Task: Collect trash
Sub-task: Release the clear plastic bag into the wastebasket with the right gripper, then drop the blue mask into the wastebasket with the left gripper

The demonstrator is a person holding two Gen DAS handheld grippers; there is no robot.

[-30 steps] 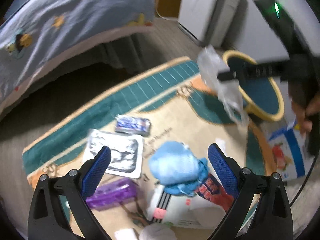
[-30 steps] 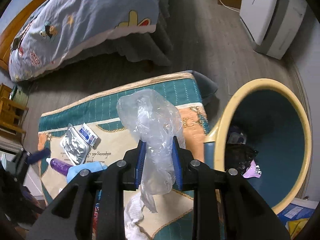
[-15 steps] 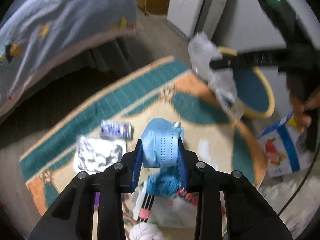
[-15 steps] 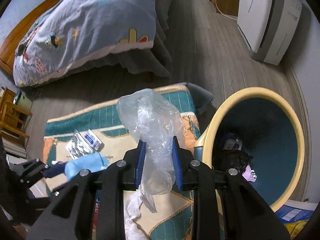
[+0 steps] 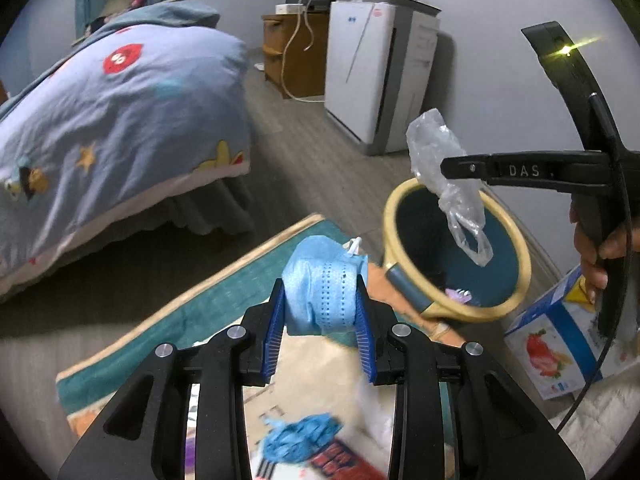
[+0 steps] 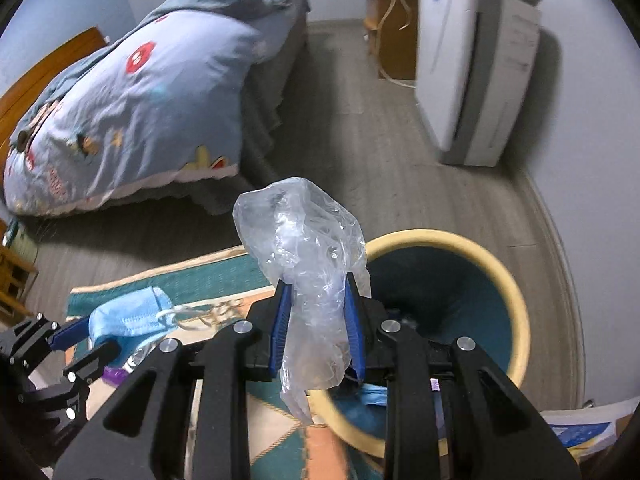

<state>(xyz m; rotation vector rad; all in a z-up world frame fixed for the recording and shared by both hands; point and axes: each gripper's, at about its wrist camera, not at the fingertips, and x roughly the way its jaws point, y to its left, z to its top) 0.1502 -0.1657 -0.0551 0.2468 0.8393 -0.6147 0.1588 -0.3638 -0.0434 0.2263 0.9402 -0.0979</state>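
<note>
My left gripper [image 5: 320, 312] is shut on a blue face mask [image 5: 320, 288] and holds it above the rug, left of the bin. The mask also shows in the right wrist view [image 6: 128, 316]. My right gripper [image 6: 316, 328] is shut on a crumpled clear plastic bag [image 6: 308, 256] and holds it over the near rim of the yellow-rimmed teal bin [image 6: 516, 300]. In the left wrist view the bag [image 5: 448, 172] hangs over the bin [image 5: 404, 280], which holds some trash.
A teal and beige rug [image 5: 192, 320] lies on the floor with a blue crumpled piece [image 5: 296, 440] and other litter. A bed with a blue quilt [image 5: 120, 120] stands left. A white appliance [image 5: 380, 72] stands at the wall. A carton [image 5: 560, 340] lies right of the bin.
My left gripper closed on the blue mask and lifted it off the rug toward the bin. My right gripper carried the plastic bag closer over the bin.
</note>
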